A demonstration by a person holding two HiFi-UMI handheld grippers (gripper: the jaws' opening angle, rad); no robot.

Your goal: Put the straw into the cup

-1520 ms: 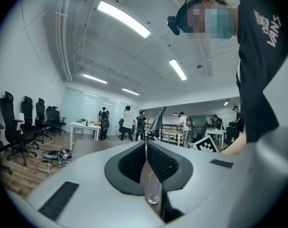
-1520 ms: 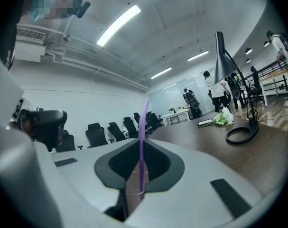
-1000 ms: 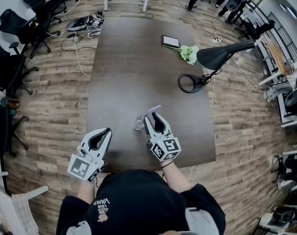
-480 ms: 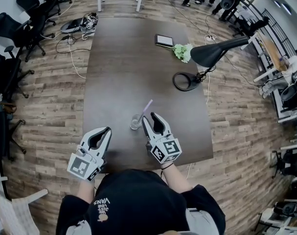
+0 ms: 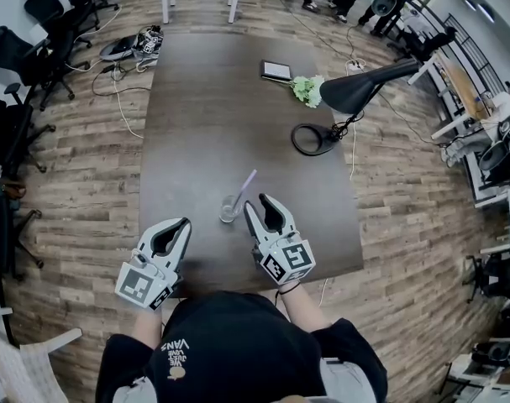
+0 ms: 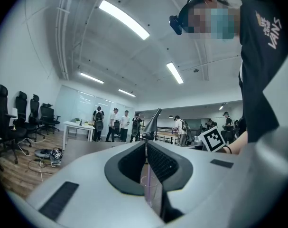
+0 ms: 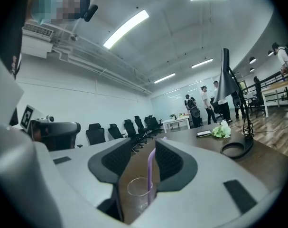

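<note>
A small clear cup (image 5: 229, 211) stands on the dark table (image 5: 212, 116) near its front edge. A purple straw (image 5: 245, 187) sits in it and leans up to the far right. Just right of the cup, my right gripper (image 5: 263, 200) is open with nothing between its jaws. In the right gripper view the cup (image 7: 138, 189) and straw (image 7: 151, 170) show through the gap of that gripper (image 7: 143, 146). My left gripper (image 5: 184, 223) is shut and empty, left of the cup and nearer me. Its view shows the cup (image 6: 152, 190) beyond its closed tips (image 6: 144, 145).
A black desk lamp (image 5: 360, 91) with a ring base (image 5: 312, 139) stands at the table's right side. A bunch of pale green flowers (image 5: 305, 89) and a tablet (image 5: 276, 70) lie farther back. Office chairs (image 5: 19, 65) and cables (image 5: 124, 57) are on the floor at the left.
The straw's top was at the right gripper's tips a second ago. Now it stands free in the cup, leaning far right. Both grippers have barely moved.
</note>
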